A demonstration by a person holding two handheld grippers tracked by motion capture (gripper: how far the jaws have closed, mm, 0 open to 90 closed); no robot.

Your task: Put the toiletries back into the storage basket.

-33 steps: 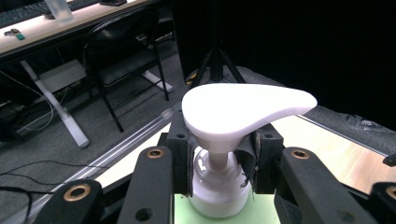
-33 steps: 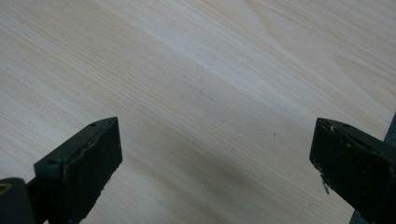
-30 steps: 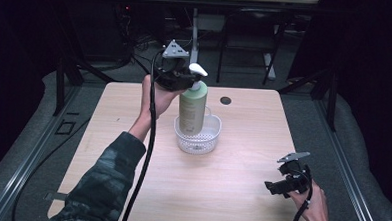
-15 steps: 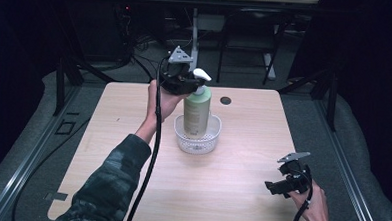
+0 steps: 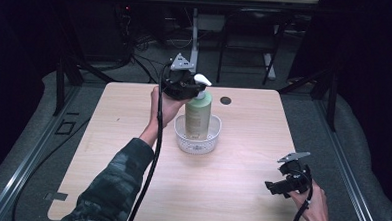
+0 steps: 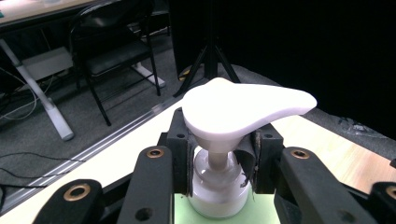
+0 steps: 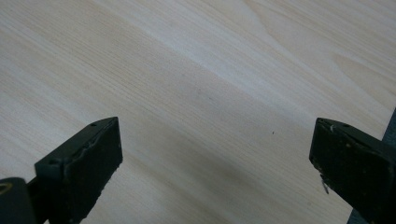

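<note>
Since the earlier frame the left gripper point(image 5: 191, 88) has carried the soap bottle point(image 5: 198, 115) a little to the right and down, so that its base now sits inside the white basket point(image 5: 182, 141) near the middle of the table point(image 5: 240, 192) rather than hanging over the basket's left rim. The right gripper point(image 5: 275, 188) has kept its place near the table's front right corner.

The left gripper is clamped on the bottle's neck just under the white pump head point(image 6: 243, 105); in the left gripper view its pads press on the collar from both sides. The bottle stands upright, with the pump spout pointing to the right in the high view. The right gripper's jaws stand wide apart over bare wood with nothing between them.

The step in hand looks like setting the bottle down in the basket. Whether its base already rests on the basket floor cannot be told from here. The next move would call for lowering until the weight is taken, then opening the jaws evenly and drawing the gripper straight up and back, clear of the overhanging pump head, so the tall bottle is not tipped against the rim.
</note>
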